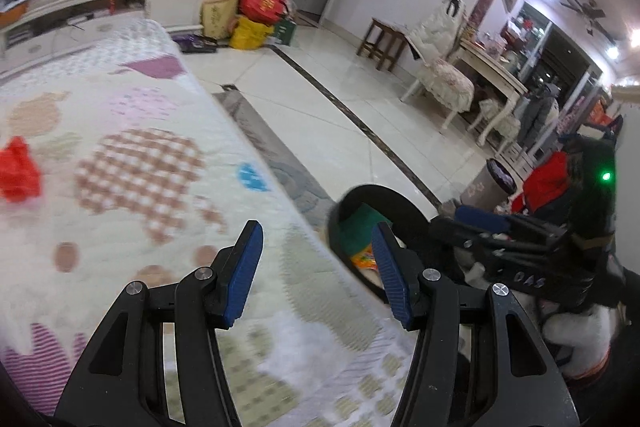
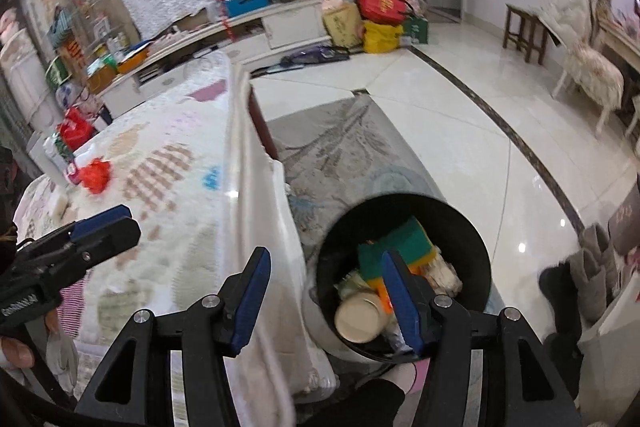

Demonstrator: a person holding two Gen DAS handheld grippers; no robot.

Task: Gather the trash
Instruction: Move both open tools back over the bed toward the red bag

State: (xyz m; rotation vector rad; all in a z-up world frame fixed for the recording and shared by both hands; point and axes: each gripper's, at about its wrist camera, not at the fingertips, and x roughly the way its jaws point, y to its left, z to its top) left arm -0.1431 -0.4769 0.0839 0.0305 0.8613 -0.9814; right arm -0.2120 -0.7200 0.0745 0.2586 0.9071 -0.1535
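Observation:
A crumpled red wrapper [image 1: 18, 171] [image 2: 94, 175] lies on the patterned tablecloth [image 1: 168, 163], far to the left of both grippers. Beside the table's edge stands a black bin [image 2: 460, 227] [image 1: 384, 195] holding a beige cup [image 2: 358, 319], a green packet [image 2: 394, 243] and other scraps. My right gripper [image 2: 326, 263] hovers over the table edge and the bin's near rim, open, nothing between its blue pads. My left gripper [image 1: 316, 239] is open and empty above the cloth, near the same edge. Each gripper shows in the other's view: the left gripper [image 2: 108, 227], the right gripper [image 1: 478, 225].
A red bag [image 2: 74, 129] and boxes sit at the table's far left end. A grey rug [image 2: 340, 147] lies under the bin on shiny tiles. Bags [image 2: 380, 15] pile by a white cabinet [image 2: 240, 31]; a wooden stool [image 1: 382, 41] and chairs [image 1: 440, 75] stand right.

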